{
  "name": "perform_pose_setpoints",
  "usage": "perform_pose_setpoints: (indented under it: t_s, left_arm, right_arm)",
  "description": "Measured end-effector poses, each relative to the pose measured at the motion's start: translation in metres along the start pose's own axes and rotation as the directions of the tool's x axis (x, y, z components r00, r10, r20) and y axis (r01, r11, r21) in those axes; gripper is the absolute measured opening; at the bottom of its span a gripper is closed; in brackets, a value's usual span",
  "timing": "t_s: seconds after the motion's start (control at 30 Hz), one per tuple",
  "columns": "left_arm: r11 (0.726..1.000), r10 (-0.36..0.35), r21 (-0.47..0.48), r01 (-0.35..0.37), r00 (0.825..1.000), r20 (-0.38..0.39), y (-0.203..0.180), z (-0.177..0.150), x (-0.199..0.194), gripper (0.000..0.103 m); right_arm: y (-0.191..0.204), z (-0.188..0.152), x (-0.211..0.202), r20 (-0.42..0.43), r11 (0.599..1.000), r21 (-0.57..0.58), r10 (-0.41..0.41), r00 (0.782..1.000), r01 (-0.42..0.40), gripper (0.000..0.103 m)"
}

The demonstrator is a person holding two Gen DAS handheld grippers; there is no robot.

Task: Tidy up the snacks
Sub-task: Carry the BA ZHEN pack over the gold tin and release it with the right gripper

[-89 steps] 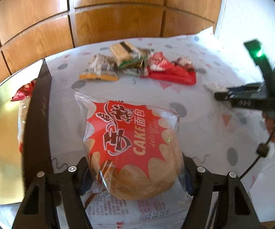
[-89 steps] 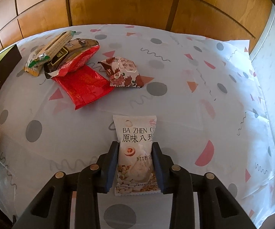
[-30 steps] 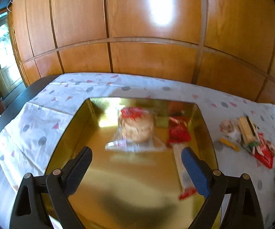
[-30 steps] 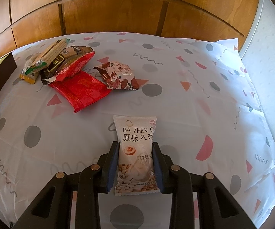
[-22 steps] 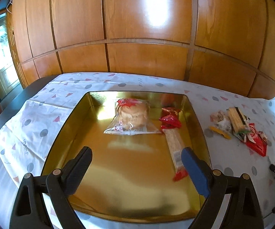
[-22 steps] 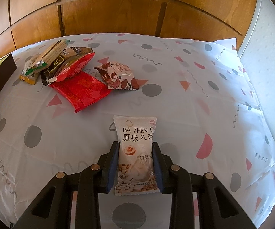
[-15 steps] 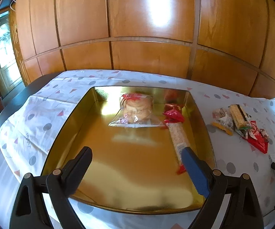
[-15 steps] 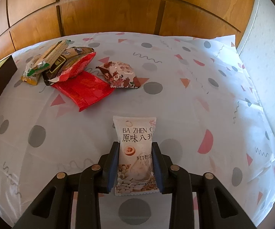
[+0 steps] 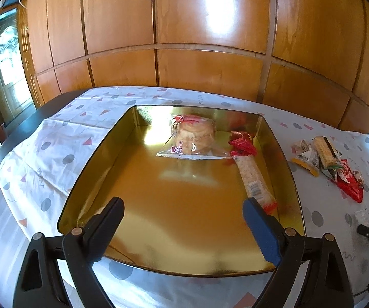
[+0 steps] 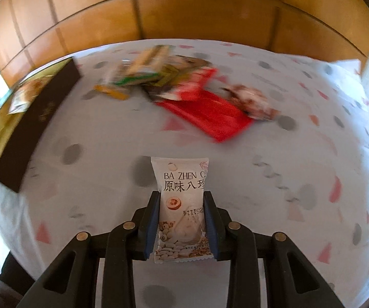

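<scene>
Packet (image 10: 181,205) — clamped between right tongs (image 10: 181,220).

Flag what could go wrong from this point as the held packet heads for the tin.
The right gripper pinches the white Ba Zhen packet only by its edges, so it may slip during this fast, blurred swing. The gold tin has raised walls that the packet could catch on. The open left gripper hangs over the tin, risking a collision.

Glossy gold metal tray (image 9: 99,151), varnished wood panelling (image 9: 210,74), crinkly plastic wrappers (image 9: 322,159).
</scene>
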State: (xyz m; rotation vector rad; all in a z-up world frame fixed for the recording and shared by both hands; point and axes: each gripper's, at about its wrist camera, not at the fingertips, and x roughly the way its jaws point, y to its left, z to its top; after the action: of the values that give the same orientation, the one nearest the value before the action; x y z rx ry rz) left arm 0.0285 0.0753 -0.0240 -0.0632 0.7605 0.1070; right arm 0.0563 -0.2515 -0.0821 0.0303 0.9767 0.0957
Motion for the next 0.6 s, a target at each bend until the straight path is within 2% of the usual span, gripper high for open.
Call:
perform_pose_setpoints:
  t_s: [0.1, 0.23, 0.3, 0.47, 0.6]
  left_arm:
    - [1.000, -0.006, -0.023, 0.006, 1.000, 0.007, 0.006, 0.001, -0.001, 0.094]
    - [0.999, 0.026, -0.044, -0.025, 0.999, 0.025, 0.018, 0.006, 0.000, 0.092]
    - [0.997, 0.039, -0.063, -0.037, 0.999, 0.027, 0.026, 0.008, 0.001, 0.092]
    - [0.993, 0.072, -0.100, -0.068, 0.997, 0.037, 0.042, 0.011, 0.001, 0.091]
    - [0.990, 0.082, -0.121, -0.077, 0.996, 0.035, 0.051, 0.013, 0.002, 0.091]
  right_arm:
    - [0.025, 0.017, -0.011, 0.037, 0.996, -0.037, 0.084, 0.996, -0.083, 0.032]
    - [0.078, 0.044, -0.027, 0.090, 0.971, -0.158, 0.196, 0.977, -0.180, 0.032]
    - [0.113, 0.058, -0.035, 0.108, 0.941, -0.246, 0.265, 0.958, -0.233, 0.032]
    - [0.193, 0.078, -0.039, 0.108, 0.857, -0.424, 0.370, 0.923, -0.294, 0.032]
    - [0.243, 0.077, -0.018, 0.029, 0.789, -0.532, 0.379, 0.925, -0.307, 0.032]
